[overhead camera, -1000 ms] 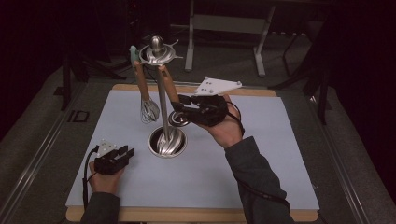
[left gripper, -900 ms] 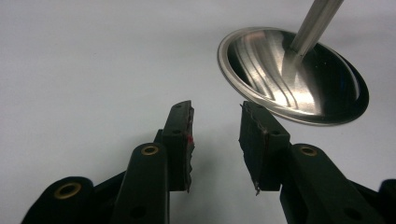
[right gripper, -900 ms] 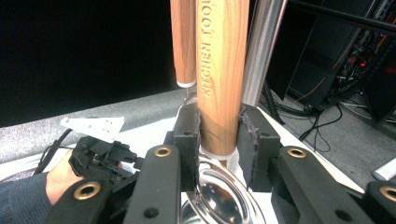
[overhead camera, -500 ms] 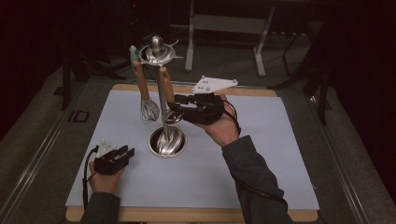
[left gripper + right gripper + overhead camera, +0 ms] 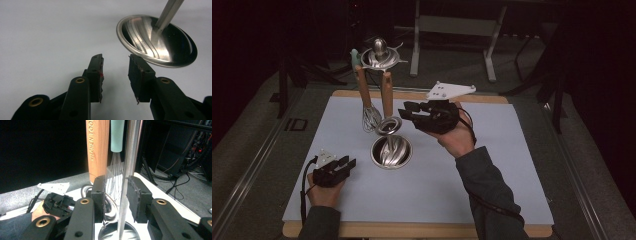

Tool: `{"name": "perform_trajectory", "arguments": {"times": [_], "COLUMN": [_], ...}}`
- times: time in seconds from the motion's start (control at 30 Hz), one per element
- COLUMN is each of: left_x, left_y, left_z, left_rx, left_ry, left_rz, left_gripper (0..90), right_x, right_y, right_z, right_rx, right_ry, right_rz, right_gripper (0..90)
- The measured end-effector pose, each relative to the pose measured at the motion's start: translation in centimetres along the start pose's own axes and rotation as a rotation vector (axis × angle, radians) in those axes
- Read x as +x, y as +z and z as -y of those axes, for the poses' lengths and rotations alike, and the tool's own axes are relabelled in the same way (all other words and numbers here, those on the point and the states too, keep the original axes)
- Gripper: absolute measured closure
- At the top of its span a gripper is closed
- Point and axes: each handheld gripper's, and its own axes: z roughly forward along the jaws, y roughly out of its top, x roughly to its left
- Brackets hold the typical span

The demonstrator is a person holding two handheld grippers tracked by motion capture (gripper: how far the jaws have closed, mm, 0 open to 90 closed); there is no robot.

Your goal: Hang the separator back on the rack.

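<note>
Since the earlier frames, the left gripper (image 5: 343,165) has kept its place at the near left of the pale mat (image 5: 512,150), while the right gripper (image 5: 408,112) has drawn a little back from the stand's pole (image 5: 388,131), its tips now just right of the hanging ladle (image 5: 388,111). Its jaws have just been closing again after a brief widening, with nothing clamped between them; in the right gripper view the right gripper (image 5: 115,187) stands with a moderate gap, the pole (image 5: 128,175) rising in front of that gap and the pads not pressing on it.

In its own view the left gripper (image 5: 115,65) rests low on the mat (image 5: 50,32) with its jaws partly apart and nothing between them, the stand's round steel base (image 5: 140,37) just beyond its tips.

Next comes the utensil stand (image 5: 380,54) (a steel pole rising from a dish-like base (image 5: 391,150) to a hook crown). The whisk (image 5: 371,118) with its wooden, mint-tipped handle hangs on the left of it, and the wooden-handled ladle hangs beside it, the bowl of the ladle close against the pole above the base. The base holds just the foot of the pole. The wooden handle (image 5: 97,147) reads "KITCHEN TOO…", with the whisk's wires (image 5: 115,170) behind.
</note>
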Motion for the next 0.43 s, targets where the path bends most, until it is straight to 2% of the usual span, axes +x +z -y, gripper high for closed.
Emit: {"name": "perform_trajectory", "arguments": {"times": [0.23, 0.43], "left_x": [0.0, 0.1], "left_y": [0.0, 0.0], "left_z": [0.0, 0.0], "left_rx": [0.001, 0.001], "left_ry": [-0.002, -0.002], "left_rz": [-0.001, 0.000], "left_gripper": [64.0, 63.9], "right_x": [-0.6, -1.4], "right_y": [-0.5, -1.4], "right_z": [0.4, 1.4], "right_rx": [0.000, -0.001], "right_ry": [0.013, 0.038], "right_rz": [0.011, 0.022], "right_gripper": [66.9, 64.1]}}
